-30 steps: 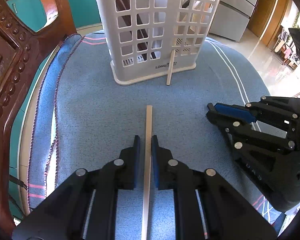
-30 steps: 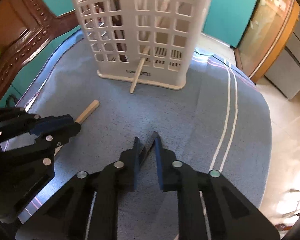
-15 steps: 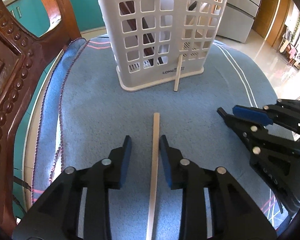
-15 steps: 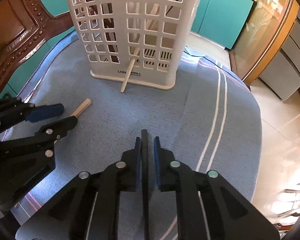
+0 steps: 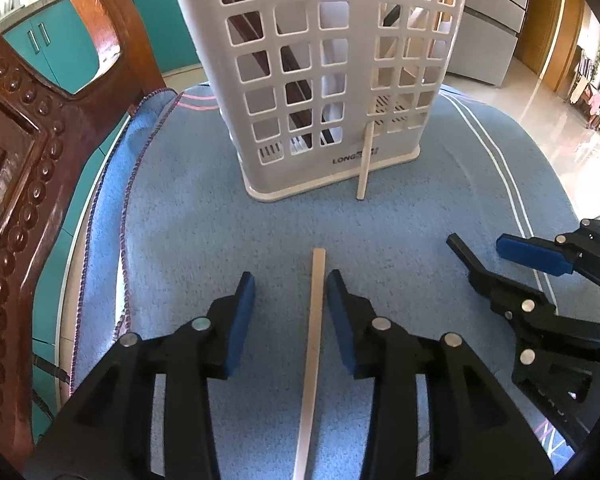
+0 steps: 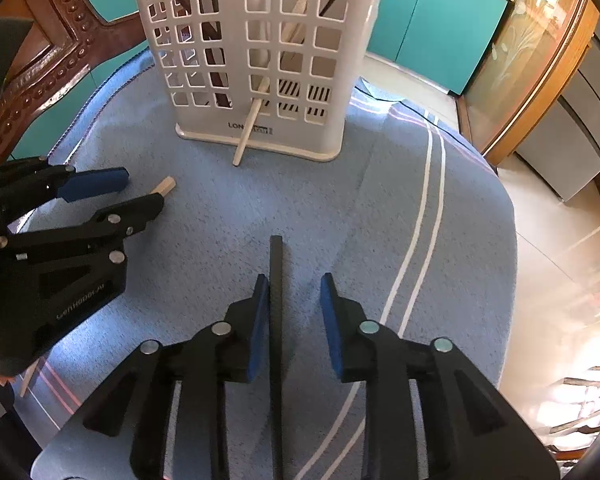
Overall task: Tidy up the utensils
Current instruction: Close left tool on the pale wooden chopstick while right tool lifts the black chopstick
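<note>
A pale wooden chopstick (image 5: 315, 320) lies on the blue cloth between the open fingers of my left gripper (image 5: 290, 292), close to the right finger. Its tip shows in the right wrist view (image 6: 165, 187). A black chopstick (image 6: 276, 300) lies between the open fingers of my right gripper (image 6: 294, 296), next to the left finger. The white lattice utensil basket (image 5: 328, 80) stands ahead, also in the right wrist view (image 6: 256, 52), with utensils inside. Another wooden stick (image 5: 366, 160) pokes out through its lower wall onto the cloth.
The blue cloth (image 5: 204, 216) covers a round table with white stripes (image 6: 424, 216) at the right. A carved wooden chair back (image 5: 24, 152) stands close at the left. Teal cabinets (image 6: 432, 20) and tiled floor lie beyond the table edge.
Both grippers have opened: the left let go of the wooden chopstick, the right let go of the black one. Both chopsticks now lie on the cloth.
</note>
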A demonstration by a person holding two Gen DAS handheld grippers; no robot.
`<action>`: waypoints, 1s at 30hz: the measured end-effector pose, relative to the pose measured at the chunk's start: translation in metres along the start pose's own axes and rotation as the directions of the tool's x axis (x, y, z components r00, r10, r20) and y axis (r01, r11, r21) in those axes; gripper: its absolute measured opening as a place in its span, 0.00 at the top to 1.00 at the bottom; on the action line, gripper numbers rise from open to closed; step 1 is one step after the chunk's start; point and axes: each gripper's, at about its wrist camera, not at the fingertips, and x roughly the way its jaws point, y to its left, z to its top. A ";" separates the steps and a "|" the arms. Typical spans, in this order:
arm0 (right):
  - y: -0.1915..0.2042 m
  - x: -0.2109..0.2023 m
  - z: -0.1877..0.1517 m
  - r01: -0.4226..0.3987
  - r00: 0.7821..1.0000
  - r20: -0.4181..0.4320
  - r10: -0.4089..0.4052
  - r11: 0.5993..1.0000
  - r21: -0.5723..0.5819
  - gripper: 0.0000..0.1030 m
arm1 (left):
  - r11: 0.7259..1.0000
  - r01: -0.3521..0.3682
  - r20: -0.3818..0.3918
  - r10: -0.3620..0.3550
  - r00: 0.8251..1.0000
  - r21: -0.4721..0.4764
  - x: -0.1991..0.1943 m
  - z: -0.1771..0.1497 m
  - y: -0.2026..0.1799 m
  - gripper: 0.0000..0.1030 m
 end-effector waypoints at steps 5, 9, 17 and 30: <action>0.000 -0.001 -0.003 0.000 1.000 0.000 0.000 1.000 -0.006 0.72 | 1.000 -0.005 0.005 0.005 1.000 0.005 0.002 0.002 0.000 0.62; 0.000 0.001 -0.005 -0.002 1.000 0.003 0.003 1.000 -0.010 0.71 | 1.000 -0.006 0.010 0.006 1.000 0.010 0.003 0.003 -0.003 0.64; 0.009 -0.002 -0.009 -0.050 0.999 0.009 0.050 0.999 -0.018 0.88 | 0.998 0.051 0.013 -0.052 0.999 0.020 0.003 0.004 -0.013 0.88; 0.006 -0.072 -0.002 -0.144 0.966 0.212 0.145 0.989 -0.023 0.94 | 0.996 0.089 0.181 -0.086 0.980 -0.005 -0.056 0.009 -0.005 0.93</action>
